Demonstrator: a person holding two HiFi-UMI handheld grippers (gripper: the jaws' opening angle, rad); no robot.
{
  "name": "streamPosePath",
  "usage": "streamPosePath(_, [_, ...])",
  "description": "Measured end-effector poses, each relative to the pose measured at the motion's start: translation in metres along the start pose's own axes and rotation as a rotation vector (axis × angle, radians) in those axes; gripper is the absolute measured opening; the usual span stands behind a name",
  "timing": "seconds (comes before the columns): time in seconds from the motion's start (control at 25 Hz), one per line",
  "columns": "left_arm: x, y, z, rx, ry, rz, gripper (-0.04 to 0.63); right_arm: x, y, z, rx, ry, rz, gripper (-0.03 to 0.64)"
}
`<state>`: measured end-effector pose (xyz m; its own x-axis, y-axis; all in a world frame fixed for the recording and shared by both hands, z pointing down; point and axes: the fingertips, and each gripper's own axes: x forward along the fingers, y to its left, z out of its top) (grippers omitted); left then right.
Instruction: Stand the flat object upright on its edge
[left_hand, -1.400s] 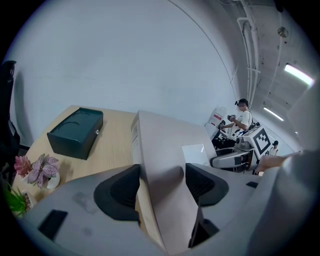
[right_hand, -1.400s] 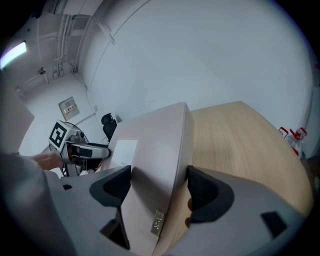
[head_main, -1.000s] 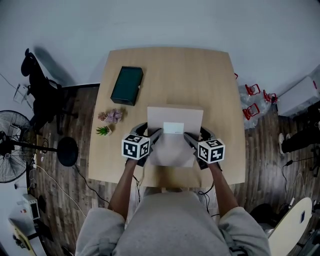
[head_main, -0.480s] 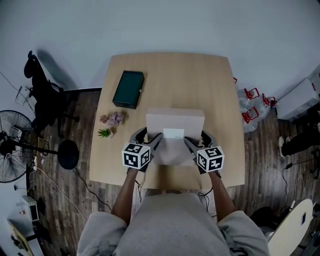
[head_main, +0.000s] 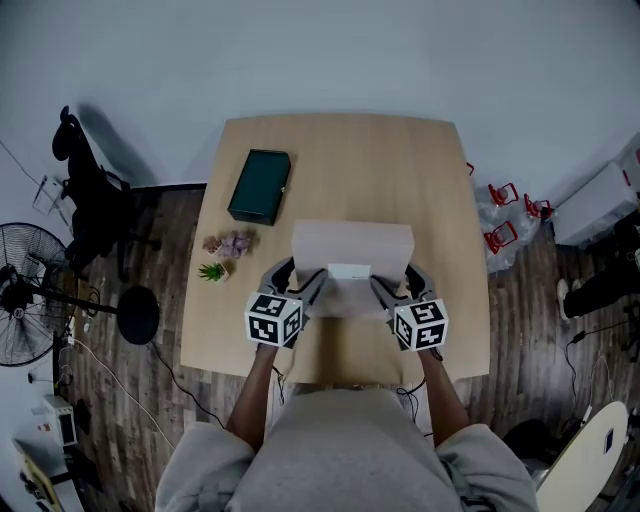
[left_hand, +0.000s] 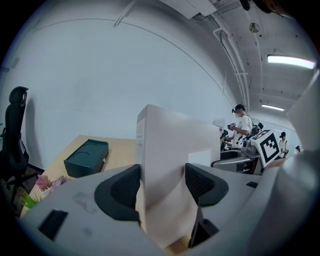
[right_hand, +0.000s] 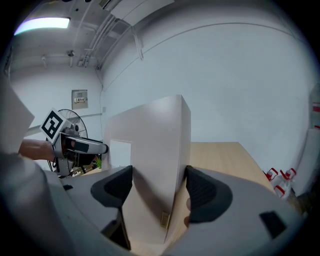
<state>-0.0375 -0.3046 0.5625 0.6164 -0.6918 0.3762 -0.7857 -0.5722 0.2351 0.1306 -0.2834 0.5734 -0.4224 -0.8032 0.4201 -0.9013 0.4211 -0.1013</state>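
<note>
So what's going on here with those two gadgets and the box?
A person is holding a two-jaw gripper in each hand. The left gripper and right gripper are each clamped on one side of a pale flat box, which is raised close to upright over the wooden table. A dark green case and small plants sit to the left, untouched.

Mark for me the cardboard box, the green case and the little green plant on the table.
cardboard box (head_main: 352, 243), head view, on its pale surface above the white label.
green case (head_main: 260, 186), head view, centre of its lid.
green plant (head_main: 211, 271), head view, on its leaves.
</note>
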Motion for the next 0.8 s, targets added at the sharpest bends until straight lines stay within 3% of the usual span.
streamPosePath(0.28, [0.004, 0.000, 0.021, 0.058, -0.041, 0.001, 0.284, 0.003, -0.006, 0.014, -0.015, -0.046, -0.028, 0.333])
streamPosePath(0.8, [0.024, 0.025, 0.047, 0.082, -0.056, 0.008, 0.284, 0.033, -0.019, 0.049, -0.071, -0.076, -0.024, 0.333])
